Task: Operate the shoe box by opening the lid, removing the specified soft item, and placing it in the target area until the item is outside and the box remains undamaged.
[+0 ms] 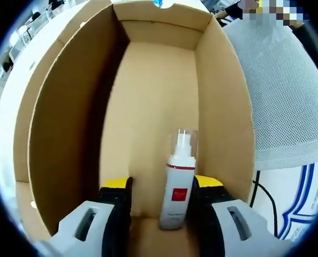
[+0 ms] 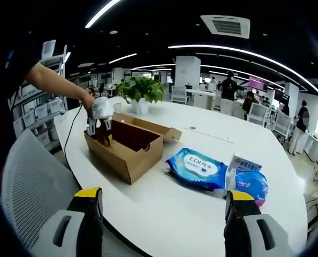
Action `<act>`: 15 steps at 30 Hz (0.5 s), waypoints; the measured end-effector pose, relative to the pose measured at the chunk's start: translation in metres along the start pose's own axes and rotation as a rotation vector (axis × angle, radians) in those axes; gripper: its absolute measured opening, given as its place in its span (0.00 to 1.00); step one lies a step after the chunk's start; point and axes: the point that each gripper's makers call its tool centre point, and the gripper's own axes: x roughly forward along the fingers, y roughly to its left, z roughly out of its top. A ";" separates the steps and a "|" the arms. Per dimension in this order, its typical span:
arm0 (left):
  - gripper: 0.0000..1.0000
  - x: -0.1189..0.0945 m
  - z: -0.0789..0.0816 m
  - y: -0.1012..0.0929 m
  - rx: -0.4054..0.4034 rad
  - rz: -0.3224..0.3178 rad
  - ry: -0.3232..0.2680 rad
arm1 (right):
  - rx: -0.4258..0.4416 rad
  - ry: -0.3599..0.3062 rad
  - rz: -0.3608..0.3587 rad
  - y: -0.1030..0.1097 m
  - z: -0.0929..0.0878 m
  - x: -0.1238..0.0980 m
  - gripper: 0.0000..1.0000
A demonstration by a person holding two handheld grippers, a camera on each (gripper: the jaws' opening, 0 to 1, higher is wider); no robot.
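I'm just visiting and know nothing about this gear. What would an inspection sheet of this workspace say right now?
Surface: white round table.
Job's things: cardboard box open; white spray bottle standing inside.
Clutter: blue wipes pack, small carton, potted plant.
Grippers: left gripper inside the box, jaws open either side of the bottle; right gripper open, above the table edge.
Cables: black cable hanging from the left gripper.
Surroundings: mesh chair, office desks, people standing.

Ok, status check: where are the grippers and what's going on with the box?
Left gripper open, down inside the open shoe box, jaws either side of a spray bottle. Right gripper open, empty, above the table. Nothing blocking.
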 end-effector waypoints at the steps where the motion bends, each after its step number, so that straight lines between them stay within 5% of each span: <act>1: 0.41 0.000 0.000 -0.001 0.002 -0.001 0.001 | 0.000 0.001 0.000 0.000 0.000 0.000 0.95; 10: 0.22 0.002 -0.009 -0.005 0.082 0.010 0.036 | -0.003 -0.001 -0.003 -0.001 0.000 0.000 0.94; 15: 0.20 0.002 -0.009 -0.004 0.080 0.019 0.032 | -0.002 -0.001 -0.006 -0.001 0.000 0.000 0.93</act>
